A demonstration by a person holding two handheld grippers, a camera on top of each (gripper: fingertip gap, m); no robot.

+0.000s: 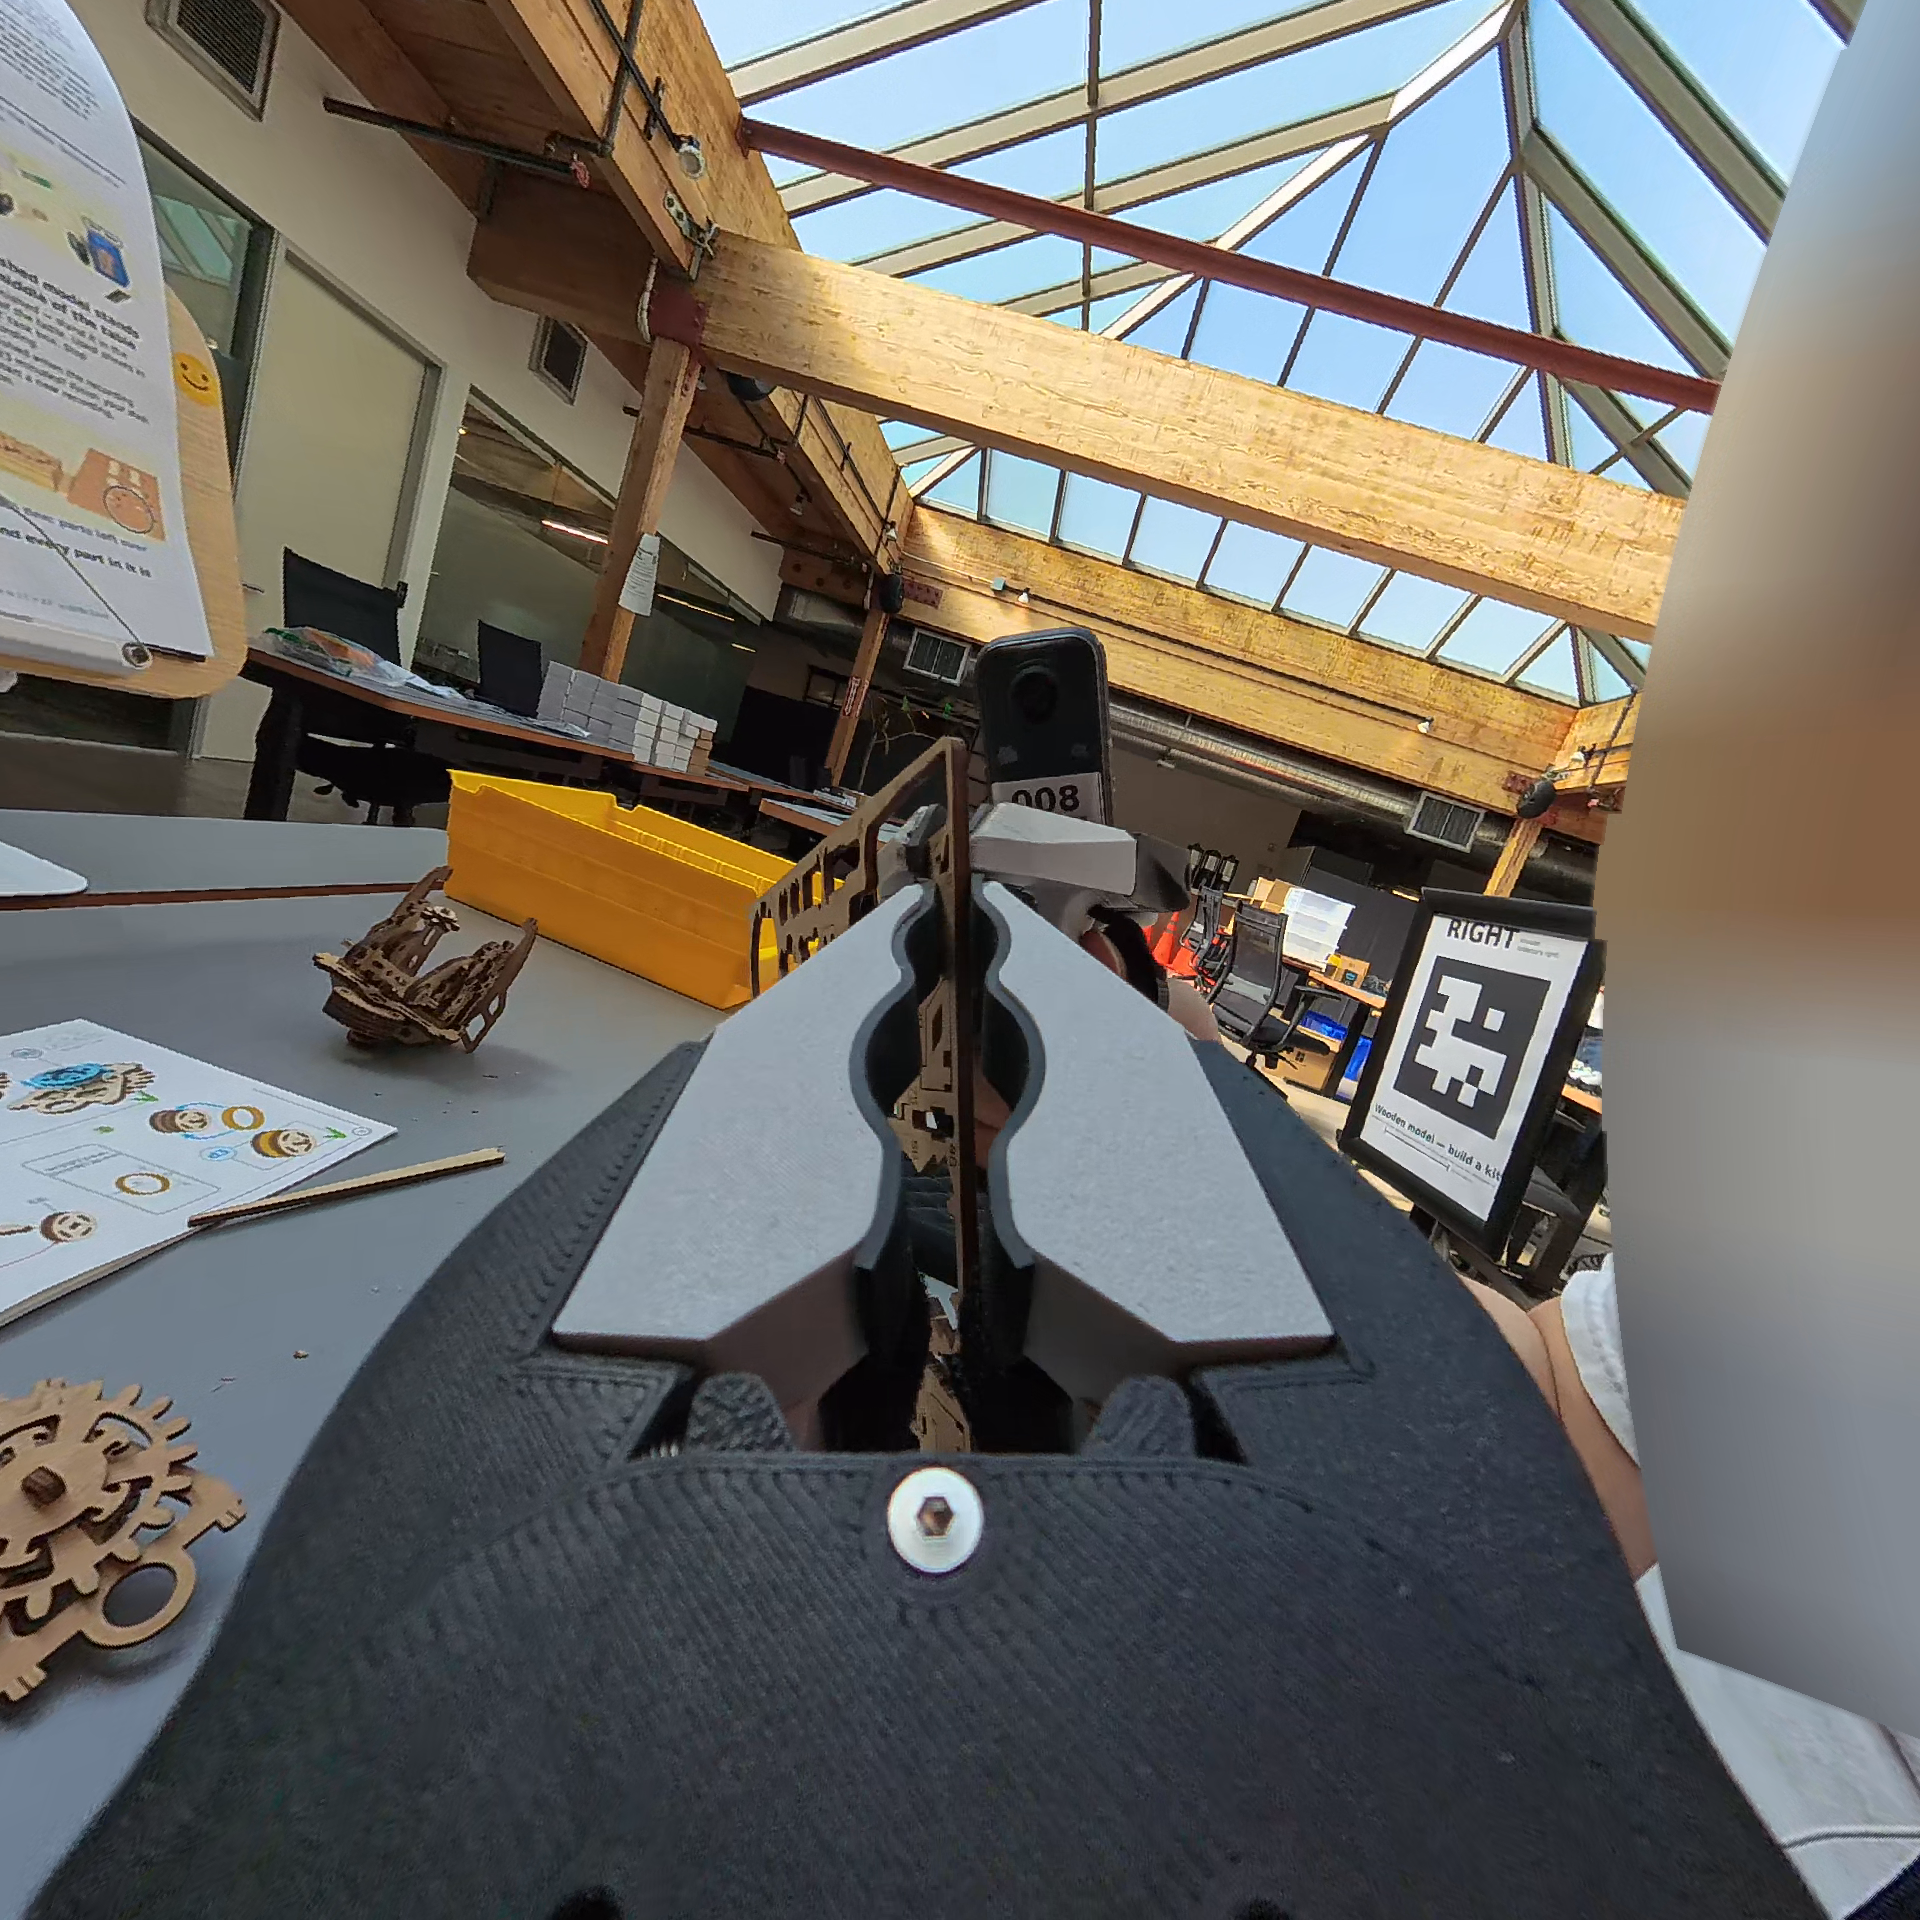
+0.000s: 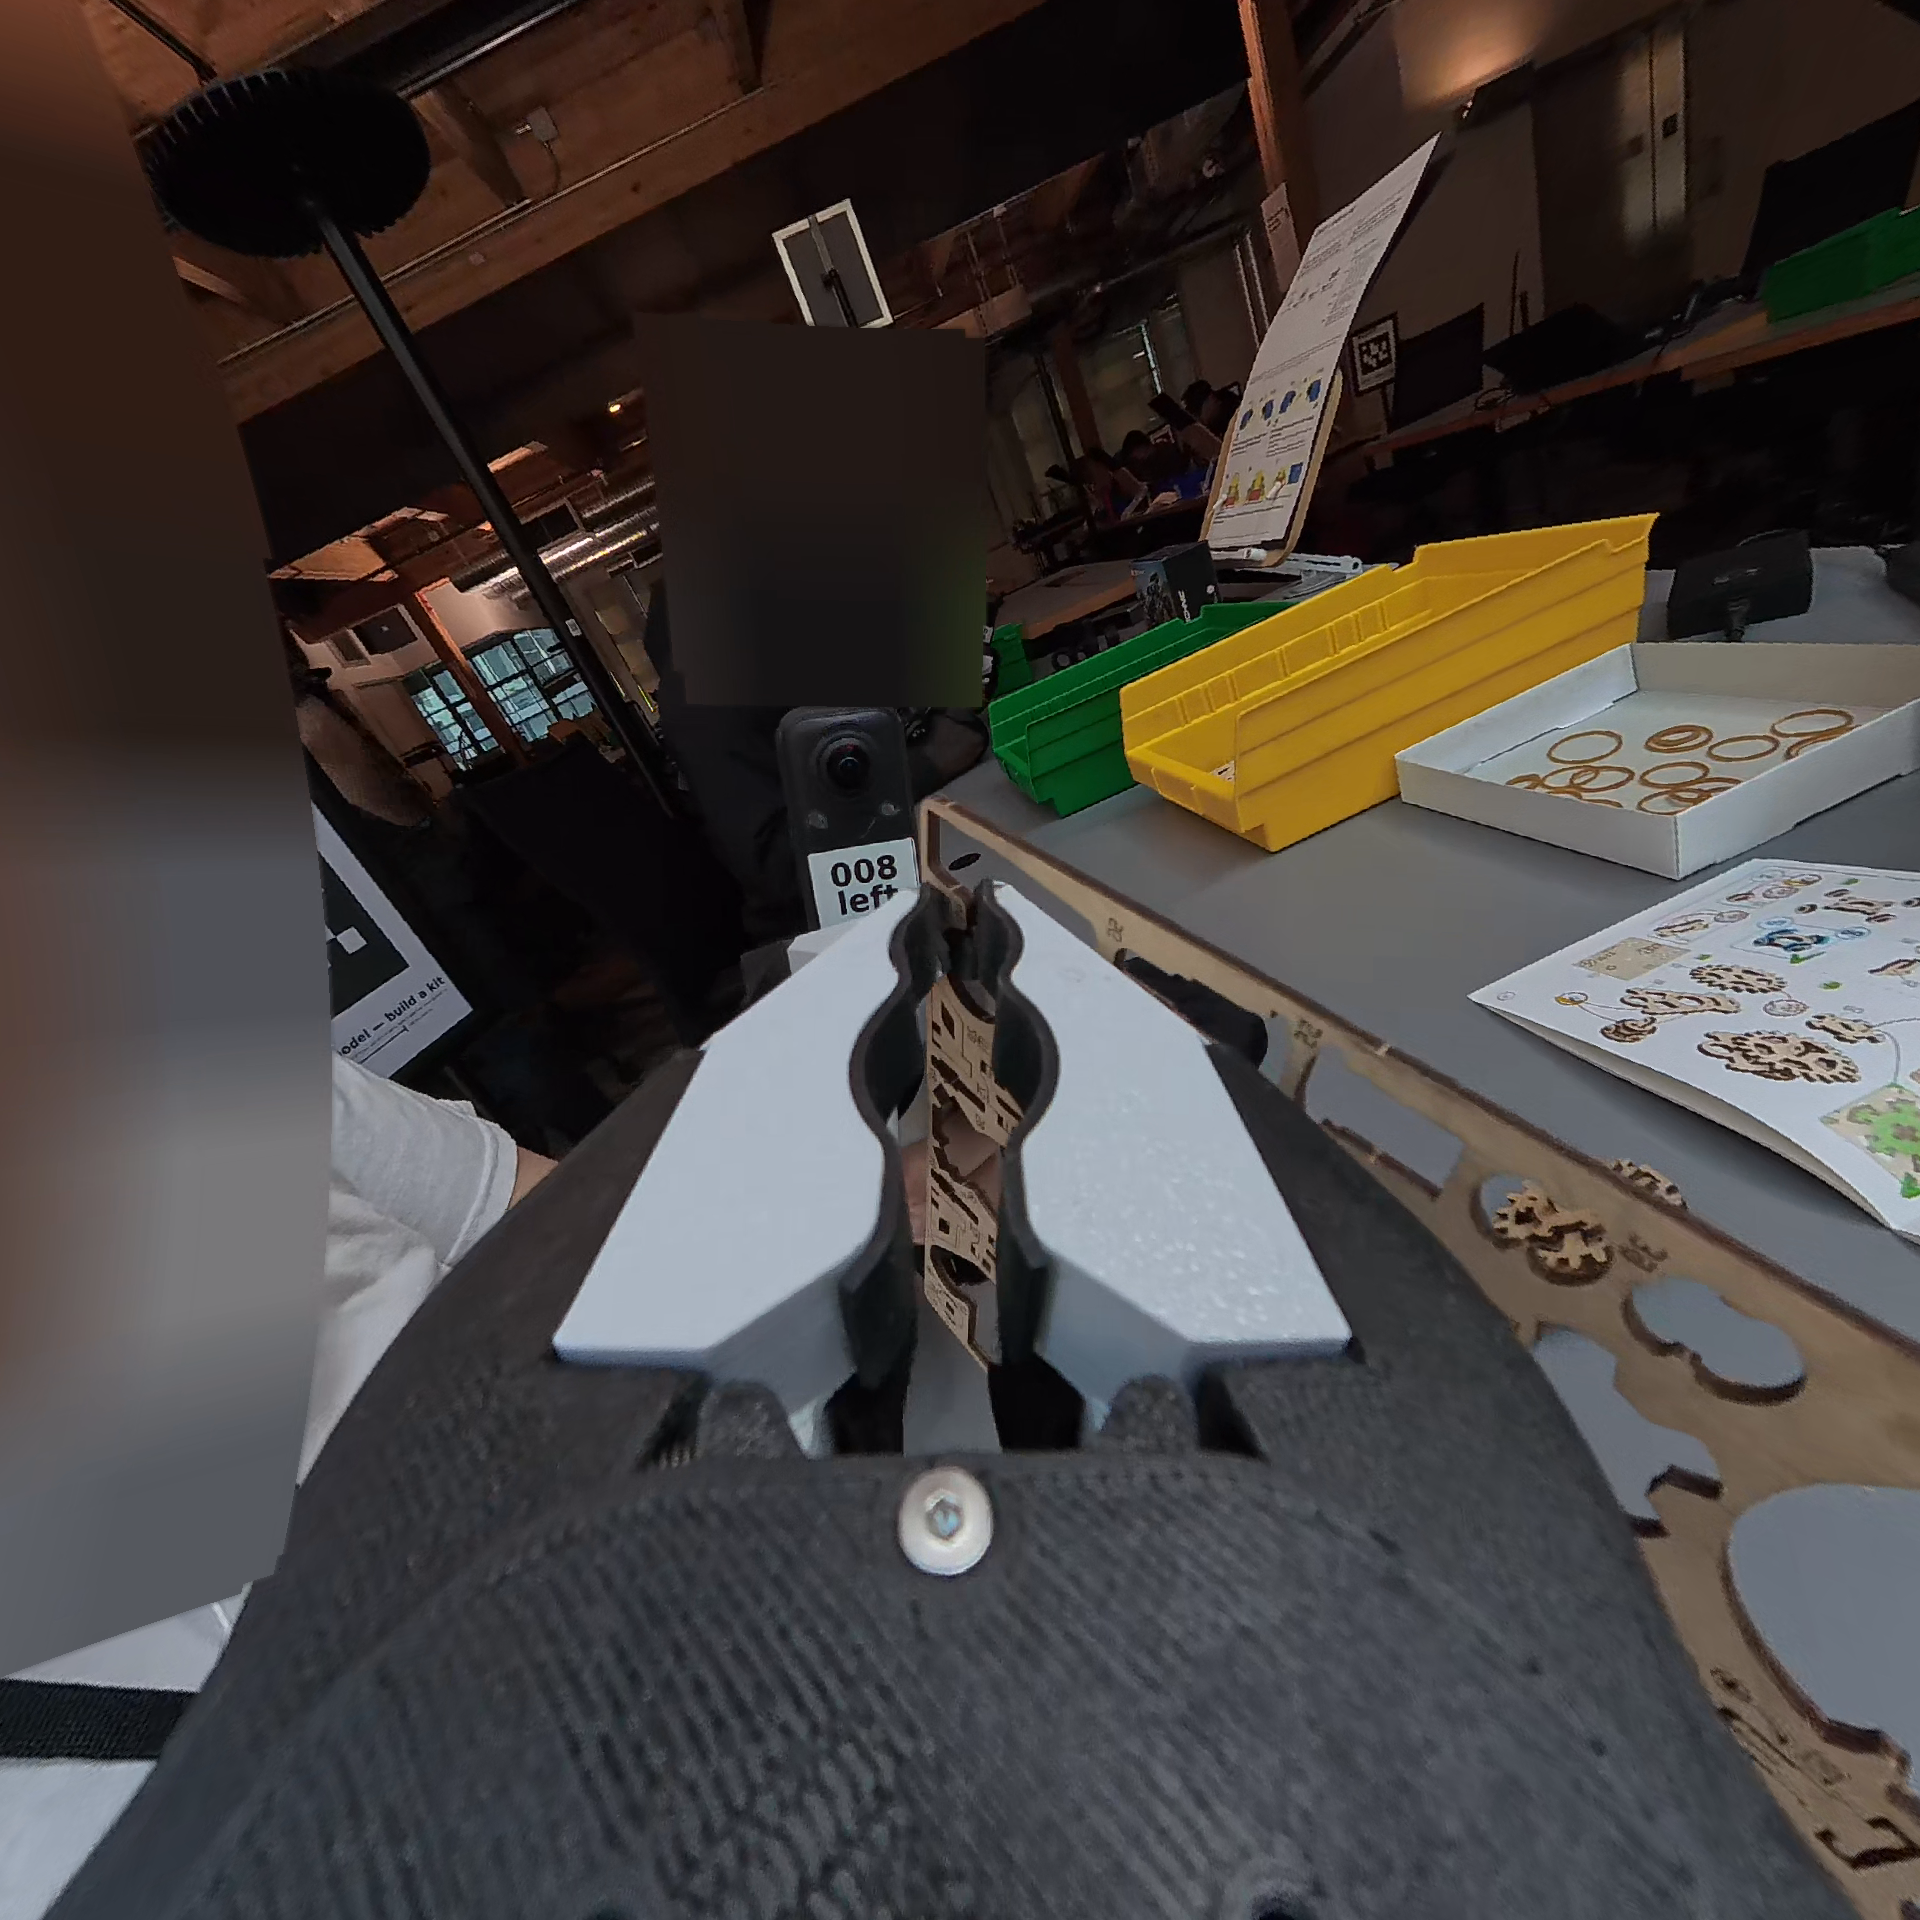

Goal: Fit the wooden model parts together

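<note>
My left gripper (image 1: 951, 894) is shut on a thin laser-cut wooden sheet (image 1: 961, 1039), held edge-on and upright above the grey table (image 1: 312, 1330). My right gripper (image 2: 961, 904) is shut on the same kind of wooden sheet (image 2: 961, 1143), whose cut-out frame (image 2: 1558, 1299) runs out to the lower right. The two grippers face each other; the right gripper (image 1: 1039, 847) meets the sheet's far end in the left wrist view. A partly built wooden model (image 1: 421, 971) and a wooden gear assembly (image 1: 83, 1507) lie on the table to the left.
An instruction sheet (image 1: 156, 1132) and a loose wooden stick (image 1: 348, 1184) lie on the table. A yellow bin (image 2: 1382, 686), a green bin (image 2: 1081, 717) and a white tray (image 2: 1662, 831) of wooden rings stand at the back. A framed marker sign (image 1: 1475, 1060) stands on the right. My left and right fingertips are right by each other. From either gripper's tips it is about 20 cm to the wooden gear assembly (image 1: 83, 1507). Both grippers' tips are roughly 35 cm from the partly built wooden model (image 1: 421, 971).
</note>
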